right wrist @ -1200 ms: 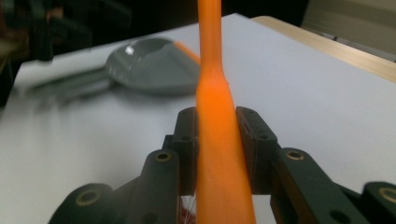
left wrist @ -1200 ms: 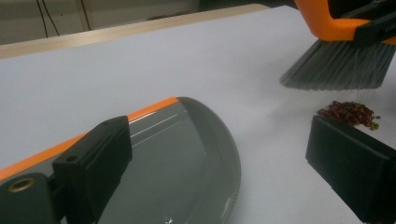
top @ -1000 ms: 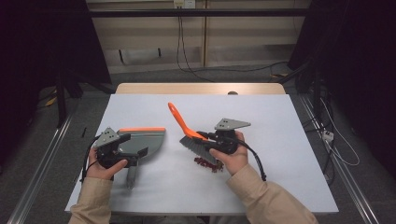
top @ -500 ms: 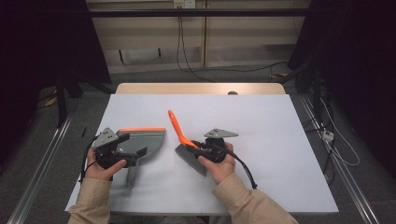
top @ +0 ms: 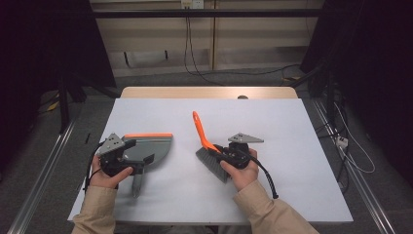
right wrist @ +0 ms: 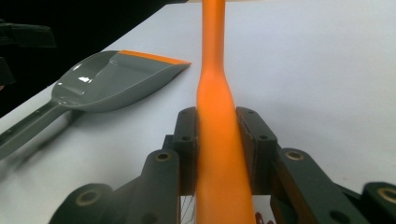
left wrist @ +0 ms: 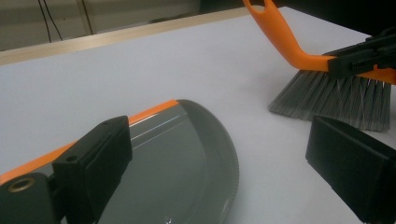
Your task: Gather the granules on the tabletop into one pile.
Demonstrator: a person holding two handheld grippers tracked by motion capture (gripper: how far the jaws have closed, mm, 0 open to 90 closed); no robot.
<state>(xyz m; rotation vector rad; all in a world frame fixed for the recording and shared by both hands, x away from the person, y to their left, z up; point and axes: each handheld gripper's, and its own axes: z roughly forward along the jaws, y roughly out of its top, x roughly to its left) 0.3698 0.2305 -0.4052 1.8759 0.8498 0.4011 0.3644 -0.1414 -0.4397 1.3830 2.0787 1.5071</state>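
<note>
- No brand, label or writing can be read on the tools or grippers.
- Against half a second ago, the right gripper [top: 220, 155] and its brush [top: 209, 151] sit about where they were on the white surface [top: 292, 126]; the small dark red bits seen beside the bristles a second ago are no longer visible in the high view.
- The left gripper [top: 146, 158] and the dustpan [top: 146, 148] have not shifted.
- The brush has a smooth orange plastic handle [right wrist: 215, 112], curved and tapering, with a spread of grey bristles [left wrist: 336, 100] touching the surface.
- The right gripper's fingers [right wrist: 254, 135] pinch the handle from both sides.
- The dustpan is glossy grey plastic, scoop-shaped, with an orange front lip [left wrist: 149, 112] and a long grey handle [right wrist: 28, 128], lying flat left of the brush, apart from it.
- The left gripper's fingers [left wrist: 93, 158] stand spread over the pan's rear.
</note>
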